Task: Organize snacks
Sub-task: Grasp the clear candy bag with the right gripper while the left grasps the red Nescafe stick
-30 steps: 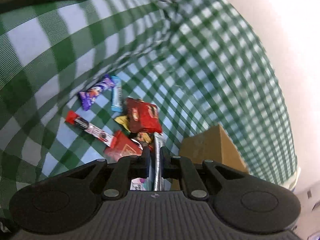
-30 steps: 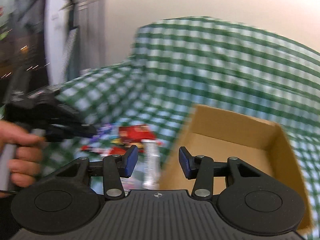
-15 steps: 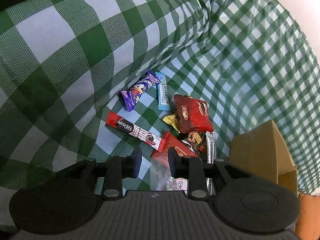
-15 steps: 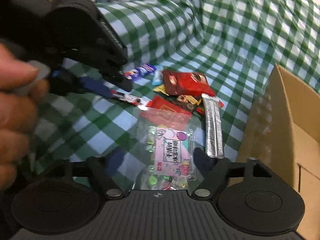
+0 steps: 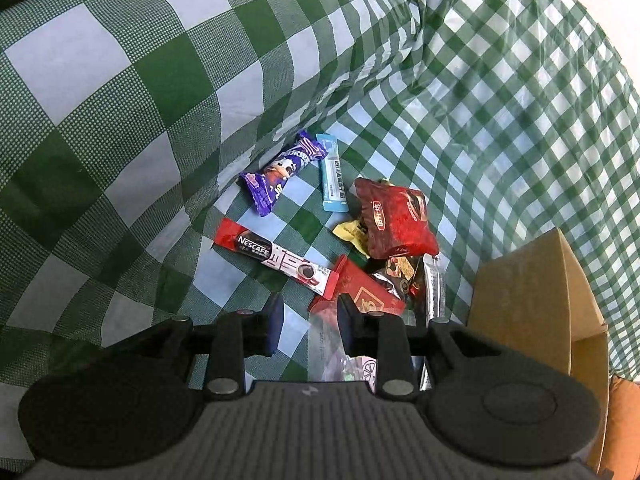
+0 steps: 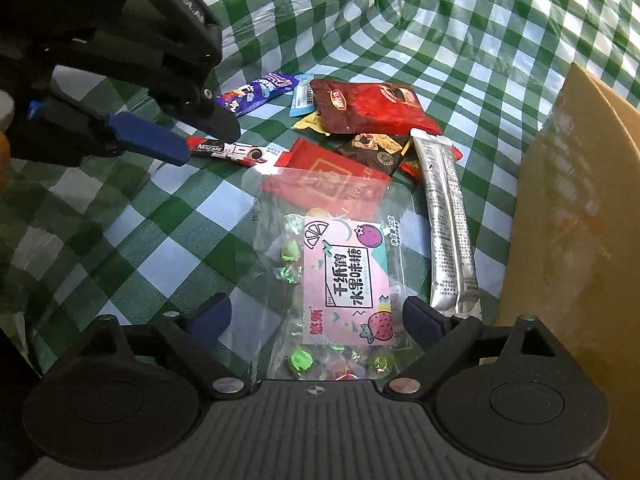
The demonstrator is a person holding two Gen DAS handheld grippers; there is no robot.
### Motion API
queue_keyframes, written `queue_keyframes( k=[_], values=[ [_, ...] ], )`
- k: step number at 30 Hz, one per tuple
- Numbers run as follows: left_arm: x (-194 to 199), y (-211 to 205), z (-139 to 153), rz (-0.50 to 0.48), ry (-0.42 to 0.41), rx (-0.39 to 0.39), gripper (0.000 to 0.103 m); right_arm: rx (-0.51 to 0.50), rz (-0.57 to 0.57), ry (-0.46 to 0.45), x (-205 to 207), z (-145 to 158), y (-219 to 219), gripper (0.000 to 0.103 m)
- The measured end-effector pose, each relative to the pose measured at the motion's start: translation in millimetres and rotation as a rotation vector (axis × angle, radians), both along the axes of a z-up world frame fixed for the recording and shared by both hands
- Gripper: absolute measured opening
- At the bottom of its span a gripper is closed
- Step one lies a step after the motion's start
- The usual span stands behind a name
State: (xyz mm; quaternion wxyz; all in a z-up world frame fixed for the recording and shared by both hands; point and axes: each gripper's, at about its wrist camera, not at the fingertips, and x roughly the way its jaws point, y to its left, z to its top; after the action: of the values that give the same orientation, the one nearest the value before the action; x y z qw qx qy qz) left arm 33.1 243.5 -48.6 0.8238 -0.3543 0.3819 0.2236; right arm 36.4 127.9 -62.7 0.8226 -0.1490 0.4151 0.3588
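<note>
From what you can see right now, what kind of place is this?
Probably a home table set up for sorting snacks. A green checked cloth covers it, wrapped snacks such as a candy bag lie in a loose pile, and a cardboard box stands beside them.

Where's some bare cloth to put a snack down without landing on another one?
Bare cloth lies left of the clear candy bag, below the Nescafe stick. It is crowded from the red pouch to the silver sachet by the cardboard box.
</note>
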Motion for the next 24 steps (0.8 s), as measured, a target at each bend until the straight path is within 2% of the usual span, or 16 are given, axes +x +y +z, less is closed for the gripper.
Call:
queue_keyframes(
  k=[4,7,8,9,10,11,12,16,17,19,21,22,24],
  values=[
    [-0.3,-0.7,0.2,0.001,-0.001,-0.002,0.032,-0.002,-0.004,-0.005,-7.9,7.4,-1.6,0.093],
    [-0.2,0.0,0.2,0.003,-0.001,-0.002,0.032,0.013,0.004,-0.021,-4.9,2.6,-5.8,0.081],
    [-0.5,-0.5,0.4,0.007,-0.002,-0.004,0.032,0.031,0.019,-0.033,-2.7,1.3,-7.6,0.066],
    [-1.0,-0.3,0.5,0.011,-0.005,-0.008,0.032,0.046,0.035,-0.050,1.0,-1.5,-8.7,0.045],
    [-1.7,0.1,0.8,0.016,-0.009,-0.010,0.032,0.055,0.048,-0.070,-3.4,2.9,-8.2,0.034],
    [-2.4,0.6,0.8,0.020,-0.015,-0.013,0.032,0.056,0.058,-0.089,-6.8,7.2,-7.8,0.007],
    [-3.2,0.4,1.1,0.025,-0.020,-0.018,0.032,0.052,0.056,-0.095,-7.1,7.8,-7.7,0.000],
    [-7.3,2.4,1.2,0.057,-0.063,-0.049,0.032,0.051,0.001,-0.068,-4.0,13.4,-14.6,0.000],
    [-7.8,3.3,0.4,0.070,-0.070,-0.064,0.032,0.042,-0.011,-0.076,-5.6,15.1,-14.8,0.001],
    [-8.1,6.4,-2.7,0.100,-0.076,-0.117,0.035,0.014,-0.032,-0.091,-6.8,15.8,-13.9,0.015],
    [-6.0,12.1,-7.2,0.140,-0.075,-0.173,0.045,0.004,-0.055,-0.103,-5.7,16.2,-14.8,0.091],
    [-4.6,15.0,-9.4,0.162,-0.070,-0.189,0.052,0.016,-0.063,-0.096,-4.1,16.9,-16.3,0.098],
    [1.2,20.6,-14.5,0.204,-0.047,-0.206,0.056,0.024,-0.057,-0.046,-0.9,16.7,-13.7,0.097]
  ],
)
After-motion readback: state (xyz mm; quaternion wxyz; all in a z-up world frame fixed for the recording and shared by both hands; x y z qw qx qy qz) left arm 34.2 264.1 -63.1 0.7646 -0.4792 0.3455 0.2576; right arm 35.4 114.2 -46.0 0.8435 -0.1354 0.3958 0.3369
